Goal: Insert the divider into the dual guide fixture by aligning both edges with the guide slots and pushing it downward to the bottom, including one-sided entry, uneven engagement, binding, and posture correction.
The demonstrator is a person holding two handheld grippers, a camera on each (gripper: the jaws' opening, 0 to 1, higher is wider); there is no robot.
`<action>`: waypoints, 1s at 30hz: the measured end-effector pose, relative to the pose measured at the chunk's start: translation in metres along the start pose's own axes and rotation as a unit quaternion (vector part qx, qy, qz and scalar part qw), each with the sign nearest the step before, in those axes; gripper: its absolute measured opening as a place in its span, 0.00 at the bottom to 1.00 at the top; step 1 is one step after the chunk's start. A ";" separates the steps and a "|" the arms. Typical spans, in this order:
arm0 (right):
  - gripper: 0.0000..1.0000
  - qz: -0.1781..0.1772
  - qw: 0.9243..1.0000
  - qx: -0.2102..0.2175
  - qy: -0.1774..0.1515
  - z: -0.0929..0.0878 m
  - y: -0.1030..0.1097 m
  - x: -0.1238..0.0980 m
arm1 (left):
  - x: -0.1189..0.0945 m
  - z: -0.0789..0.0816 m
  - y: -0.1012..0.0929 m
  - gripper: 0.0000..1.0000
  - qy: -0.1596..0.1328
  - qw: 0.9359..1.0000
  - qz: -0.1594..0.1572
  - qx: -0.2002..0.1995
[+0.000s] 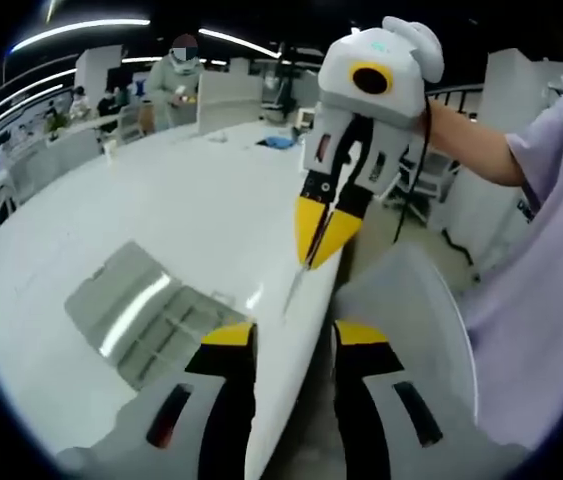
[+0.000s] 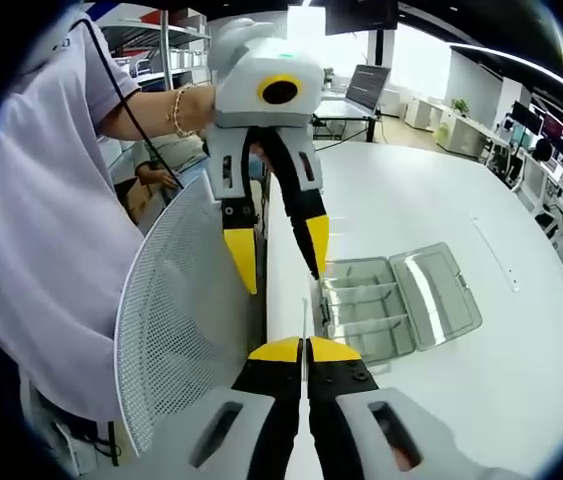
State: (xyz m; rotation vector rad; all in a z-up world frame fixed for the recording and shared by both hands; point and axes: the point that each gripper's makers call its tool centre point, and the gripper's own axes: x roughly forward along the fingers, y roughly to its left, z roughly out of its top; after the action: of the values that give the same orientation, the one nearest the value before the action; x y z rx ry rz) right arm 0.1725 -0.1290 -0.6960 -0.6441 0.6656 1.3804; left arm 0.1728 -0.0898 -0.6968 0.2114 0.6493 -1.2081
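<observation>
A clear plastic box with ribbed guide walls (image 2: 361,305) lies on the white table (image 2: 431,190), its lid (image 2: 439,292) folded open to one side. In the left gripper view the same box (image 1: 161,325) sits left of my jaws. My right gripper (image 2: 306,350) is shut on a thin clear divider (image 2: 304,318), seen edge-on and held in the air near the table's edge. From the left gripper view, the right gripper (image 1: 319,238) pinches that divider (image 1: 293,288) pointing down. My left gripper (image 1: 293,340) is open and holds nothing; it faces the right one (image 2: 281,255).
A white mesh chair back (image 2: 176,330) stands against the table's edge beside both grippers, also seen as the chair back (image 1: 411,320). The person holding the grippers wears a lilac shirt (image 2: 51,200). Another person (image 1: 181,85) and desks are at the table's far end.
</observation>
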 end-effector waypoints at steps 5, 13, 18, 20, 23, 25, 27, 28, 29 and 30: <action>0.00 -0.002 1.000 -0.001 0.005 -0.001 -0.003 0.002 | -0.012 -0.005 0.002 0.36 -0.003 1.000 0.015 -0.008; 0.00 -0.006 1.000 -0.003 0.016 -0.005 -0.014 0.006 | -0.033 -0.005 0.004 0.42 -0.020 0.999 0.035 -0.024; 0.00 -0.006 1.000 -0.001 0.020 -0.007 -0.021 0.008 | -0.044 -0.009 0.005 0.44 -0.024 0.998 0.049 -0.034; 0.00 -0.007 1.000 -0.003 0.025 -0.009 -0.026 0.010 | -0.049 -0.011 0.006 0.44 -0.026 0.997 0.055 -0.040; 0.00 -0.009 1.000 -0.004 0.028 -0.011 -0.033 0.013 | -0.056 -0.014 0.007 0.45 -0.029 0.996 0.065 -0.046; 0.00 -0.008 0.999 -0.005 0.032 -0.012 -0.036 0.016 | -0.061 -0.016 0.008 0.45 -0.033 0.996 0.071 -0.053; 0.00 -0.011 0.999 -0.008 0.038 -0.014 -0.040 0.019 | -0.065 -0.018 0.009 0.45 -0.034 0.995 0.077 -0.059; 0.00 -0.010 0.999 -0.010 0.042 -0.016 -0.041 0.021 | -0.068 -0.020 0.010 0.45 -0.035 0.994 0.081 -0.063; 0.00 -0.010 0.999 -0.011 0.045 -0.017 -0.043 0.022 | -0.070 -0.021 0.010 0.45 -0.035 0.994 0.084 -0.064; 0.00 -0.011 0.999 -0.013 0.049 -0.018 -0.045 0.024 | -0.073 -0.023 0.011 0.45 -0.036 0.993 0.088 -0.067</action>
State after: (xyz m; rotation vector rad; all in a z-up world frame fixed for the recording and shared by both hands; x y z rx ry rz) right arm 0.2181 -0.1304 -0.7248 -0.7416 0.7161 1.3459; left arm 0.1603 -0.0163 -0.6759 0.1099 0.6335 -0.9937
